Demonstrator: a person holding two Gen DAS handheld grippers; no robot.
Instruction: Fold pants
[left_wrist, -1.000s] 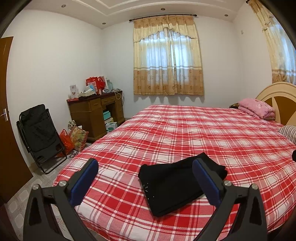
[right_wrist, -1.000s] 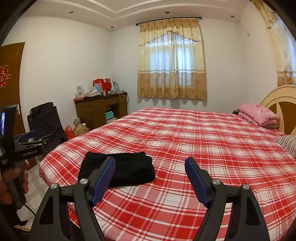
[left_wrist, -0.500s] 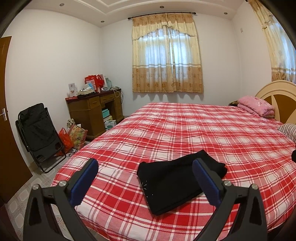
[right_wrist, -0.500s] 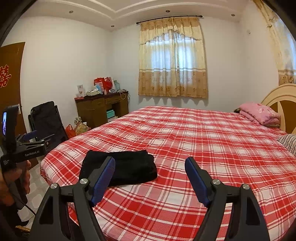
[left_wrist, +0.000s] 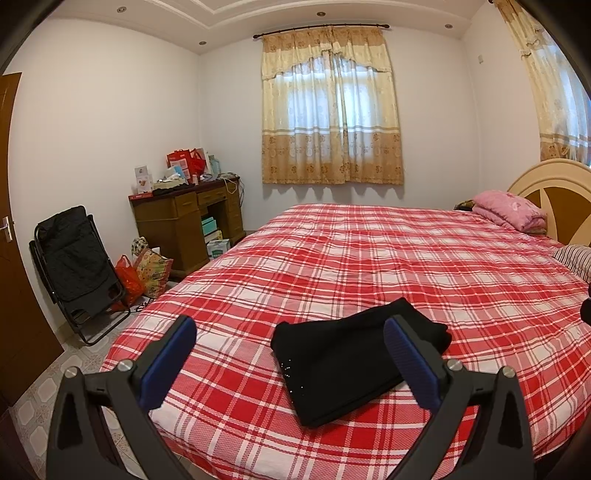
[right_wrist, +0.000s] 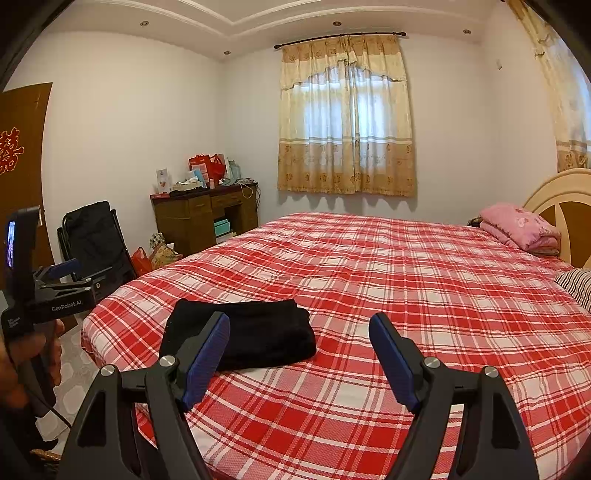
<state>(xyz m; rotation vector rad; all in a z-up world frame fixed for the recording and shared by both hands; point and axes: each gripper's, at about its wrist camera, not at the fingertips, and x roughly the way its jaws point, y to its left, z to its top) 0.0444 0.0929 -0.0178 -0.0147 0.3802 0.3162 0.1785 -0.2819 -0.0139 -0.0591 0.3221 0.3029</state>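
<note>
Looks like we're basically done: the black pants (left_wrist: 354, 354) sit folded into a compact bundle near the bed's (left_wrist: 406, 258) 7 o'clock corner, left gripper (left_wrist: 291, 354) and right gripper (right_wrist: 299, 354) both wide open, holding nothing.

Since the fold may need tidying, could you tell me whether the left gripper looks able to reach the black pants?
Probably yes. The left gripper is open and empty, and the pants lie uncovered near the bed's edge, nothing between them.

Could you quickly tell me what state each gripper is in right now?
Left gripper: open, holding nothing; the folded black pants lie on the bed beyond it.
Right gripper: open, holding nothing.
</note>
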